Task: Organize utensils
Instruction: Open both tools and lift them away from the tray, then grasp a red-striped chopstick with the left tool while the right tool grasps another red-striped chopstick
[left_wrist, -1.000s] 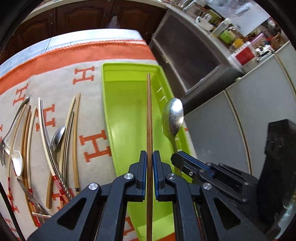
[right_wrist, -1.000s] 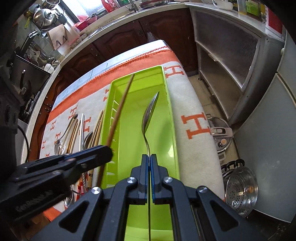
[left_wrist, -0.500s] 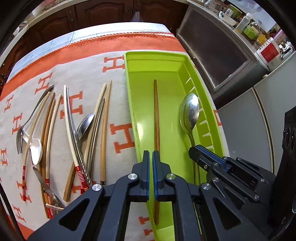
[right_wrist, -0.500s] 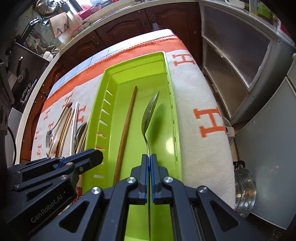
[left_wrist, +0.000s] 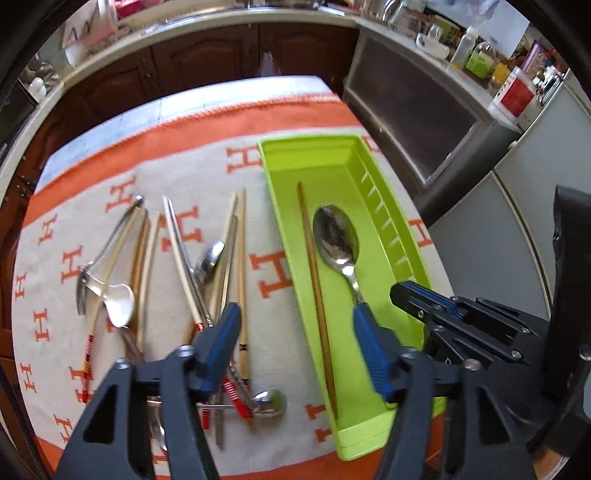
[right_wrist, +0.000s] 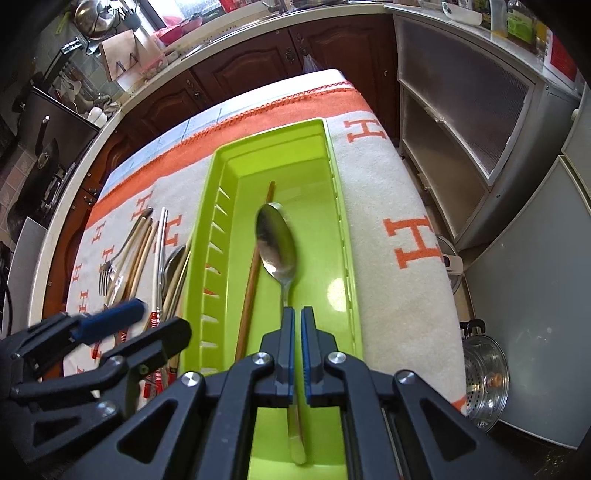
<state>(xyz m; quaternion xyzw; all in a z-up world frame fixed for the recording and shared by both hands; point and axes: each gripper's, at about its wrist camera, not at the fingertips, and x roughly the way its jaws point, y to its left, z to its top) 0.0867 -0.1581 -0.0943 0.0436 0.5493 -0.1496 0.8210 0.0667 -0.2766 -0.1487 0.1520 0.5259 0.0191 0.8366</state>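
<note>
**Chopstick and spoon lie in the green tray**

I see a table (left_wrist: 207, 103) with an orange and cream cloth (left_wrist: 207, 162) on it. On the cloth sits a long green tray (left_wrist: 402, 236). Inside the tray lie a brown wooden chopstick (left_wrist: 314, 280) and a shiny metal spoon (left_wrist: 338, 236), side by side. In the right camera the spoon bowl covers part of the chopstick.

My left gripper (left_wrist: 295, 343) has its fingers spread wide, with nothing between them. It sits above the near end of the tray, and the chopstick runs up the gap, closer to the right finger.

My right gripper (right_wrist: 297, 328) has its fingers just a little apart. The spoon handle runs down through the small gap. I cannot tell if the blue pads (right_wrist: 288, 336) touch it.

To the left of the tray, on the cloth, a pile of loose utensils (left_wrist: 177, 280) is spread out: pale chopsticks, a fork, spoons, and some with red striped ends.
</note>
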